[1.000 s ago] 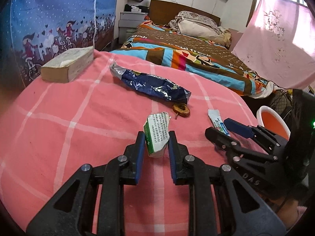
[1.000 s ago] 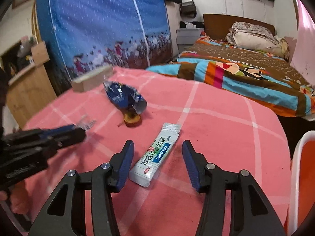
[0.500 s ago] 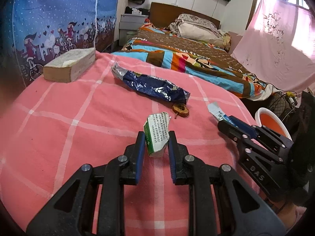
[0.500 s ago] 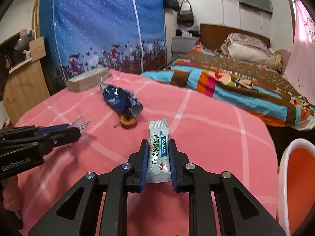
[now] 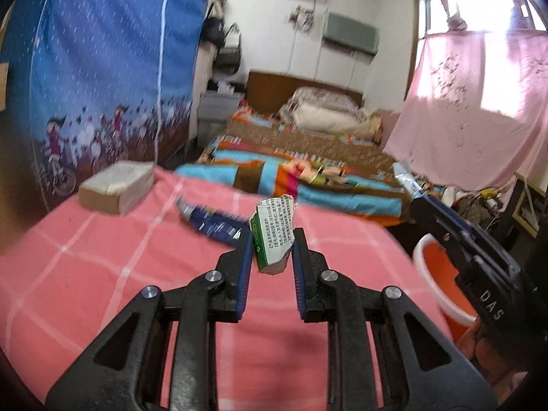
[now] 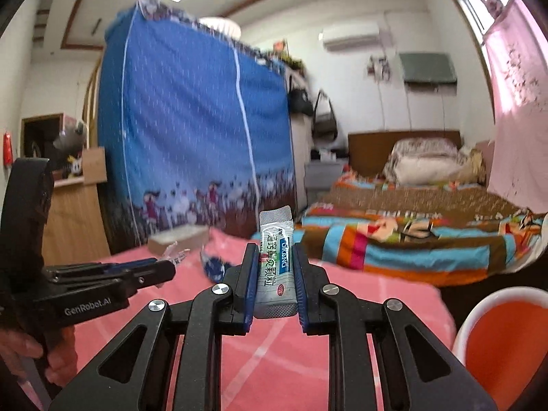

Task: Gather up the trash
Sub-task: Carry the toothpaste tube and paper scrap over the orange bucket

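Note:
My left gripper [image 5: 272, 239] is shut on a torn green-and-white paper wrapper [image 5: 273, 233] and holds it up above the pink checked table [image 5: 102, 274]. My right gripper [image 6: 272, 260] is shut on a white sachet [image 6: 275, 263] with blue print, also lifted off the table. The right gripper shows at the right of the left wrist view [image 5: 421, 205], its sachet tip [image 5: 406, 179] sticking out. The left gripper shows at the left of the right wrist view [image 6: 167, 269]. A crumpled blue foil wrapper [image 5: 212, 221] lies on the table behind the left gripper.
An orange bin with a white rim [image 6: 503, 342] stands beside the table at the right, also in the left wrist view [image 5: 441, 277]. A cardboard box [image 5: 116, 185] sits at the table's far left. A bed [image 5: 308, 157] and a blue wardrobe [image 6: 191, 130] stand behind.
Both grippers have risen off the table and tilted upward with their trash. The right gripper closed on the sachet a second ago and lifted it.

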The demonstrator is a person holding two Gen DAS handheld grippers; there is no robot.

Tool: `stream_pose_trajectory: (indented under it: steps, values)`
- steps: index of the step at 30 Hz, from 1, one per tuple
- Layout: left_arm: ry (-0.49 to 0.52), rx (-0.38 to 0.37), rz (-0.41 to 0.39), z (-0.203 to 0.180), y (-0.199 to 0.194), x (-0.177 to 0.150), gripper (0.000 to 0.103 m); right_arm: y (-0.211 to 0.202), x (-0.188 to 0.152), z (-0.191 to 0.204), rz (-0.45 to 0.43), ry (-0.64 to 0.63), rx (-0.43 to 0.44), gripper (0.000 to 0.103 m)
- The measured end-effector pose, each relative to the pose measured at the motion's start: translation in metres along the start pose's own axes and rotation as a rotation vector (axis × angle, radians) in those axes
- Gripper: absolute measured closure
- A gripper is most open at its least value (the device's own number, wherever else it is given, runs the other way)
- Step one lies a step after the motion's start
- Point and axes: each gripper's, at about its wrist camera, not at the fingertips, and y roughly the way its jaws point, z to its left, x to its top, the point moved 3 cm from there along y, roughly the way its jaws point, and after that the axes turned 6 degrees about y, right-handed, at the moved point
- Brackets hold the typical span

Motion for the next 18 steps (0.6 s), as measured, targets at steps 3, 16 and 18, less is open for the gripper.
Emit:
stream_pose_trajectory:
  steps: [3, 16, 18]
  values:
    - [0.023, -0.030, -0.066, -0.016, -0.007, 0.013, 0.077, -0.012, 0.009, -0.004, -0.059, -0.015, -0.021, 0.085]
    - [0.137, -0.141, -0.196, -0.091, -0.015, 0.033, 0.076, -0.075, 0.037, -0.053, -0.259, 0.014, -0.151, 0.085]
    - [0.155, -0.160, -0.198, -0.102, -0.015, 0.034, 0.076, -0.082, 0.037, -0.061, -0.267, 0.019, -0.177, 0.085]
